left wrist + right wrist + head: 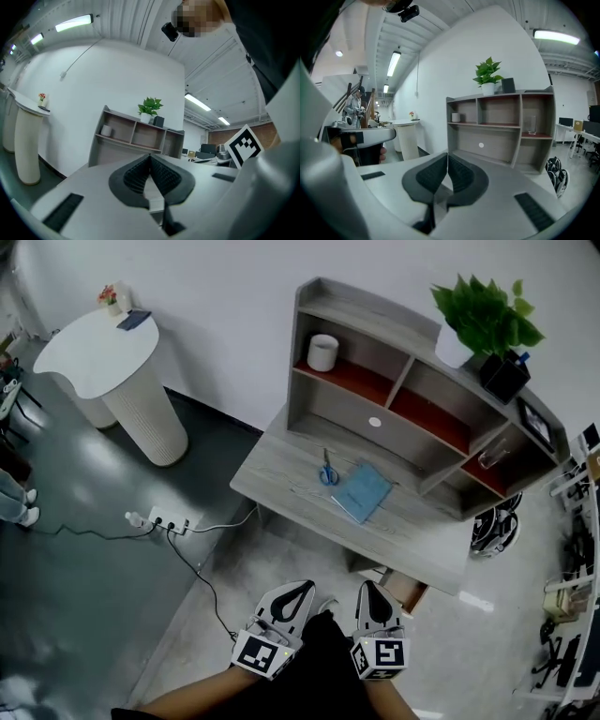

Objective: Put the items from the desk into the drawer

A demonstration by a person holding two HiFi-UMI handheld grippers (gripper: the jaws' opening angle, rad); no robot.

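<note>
A grey desk (281, 474) with a shelf hutch (319, 306) stands ahead of me. On its top lie blue-handled scissors (328, 472) and a blue notebook (362, 490). Under the desk's right end a wooden drawer (409, 590) shows, partly pulled out. My left gripper (302, 586) and right gripper (368, 588) hover side by side in front of the desk, well short of it. Both are shut with nothing between the jaws. In the left gripper view (150, 157) and the right gripper view (447, 154) the black pads meet at the tips, with the hutch (501, 131) beyond.
The hutch holds a white cup (322, 352), a potted plant (483, 320), a black box (504, 377) and a glass (532, 125). A white round pedestal table (112, 371) stands at the left, and a power strip (169, 519) with cables lies on the floor. A helmet (494, 528) sits right of the desk.
</note>
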